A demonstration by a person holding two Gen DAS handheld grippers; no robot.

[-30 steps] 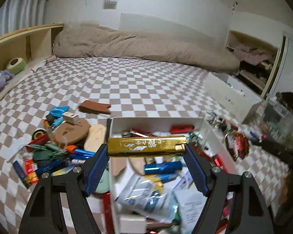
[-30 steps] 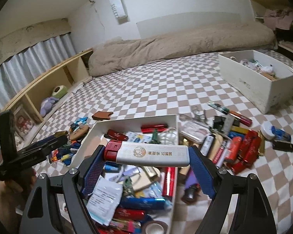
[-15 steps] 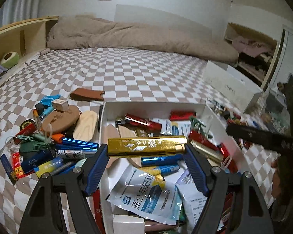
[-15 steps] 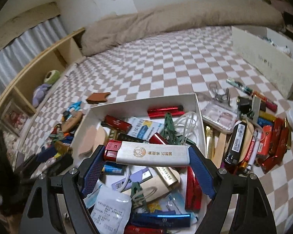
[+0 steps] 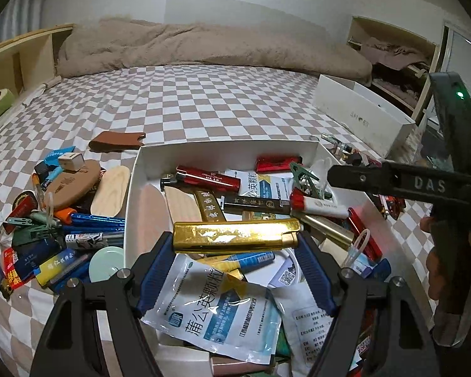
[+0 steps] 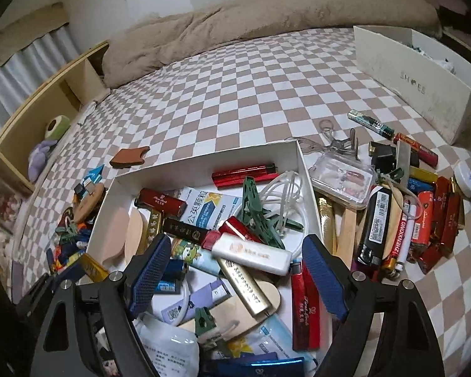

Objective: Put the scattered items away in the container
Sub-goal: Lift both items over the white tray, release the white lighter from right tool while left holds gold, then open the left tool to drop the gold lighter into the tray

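My left gripper [image 5: 235, 235] is shut on a gold lighter [image 5: 223, 238], held crosswise between the blue pads just above the white box [image 5: 223, 147]. The box is full of lighters, sachets, clips and wooden pieces. My right gripper [image 6: 235, 240] hangs over the same box [image 6: 204, 160] with its jaws open and nothing between the pads. Below it a white lighter with a red cap [image 6: 254, 253] lies tilted on the pile in the box. In the left wrist view that white lighter [image 5: 320, 205] rests near the box's right side, under the black body of the right gripper [image 5: 417, 185].
Loose lighters, pens and packets lie left of the box [image 5: 62, 220] and right of it [image 6: 408, 220] on the checkered bedspread. A brown leather piece [image 5: 116, 139] lies behind the box. A white shoe box [image 6: 424, 84] stands far right; a wooden shelf [image 6: 47, 100] runs along the left.
The right gripper let go of the white lighter, which now lies in the box. Both grippers sank closer to the box. The left one still holds the gold lighter.
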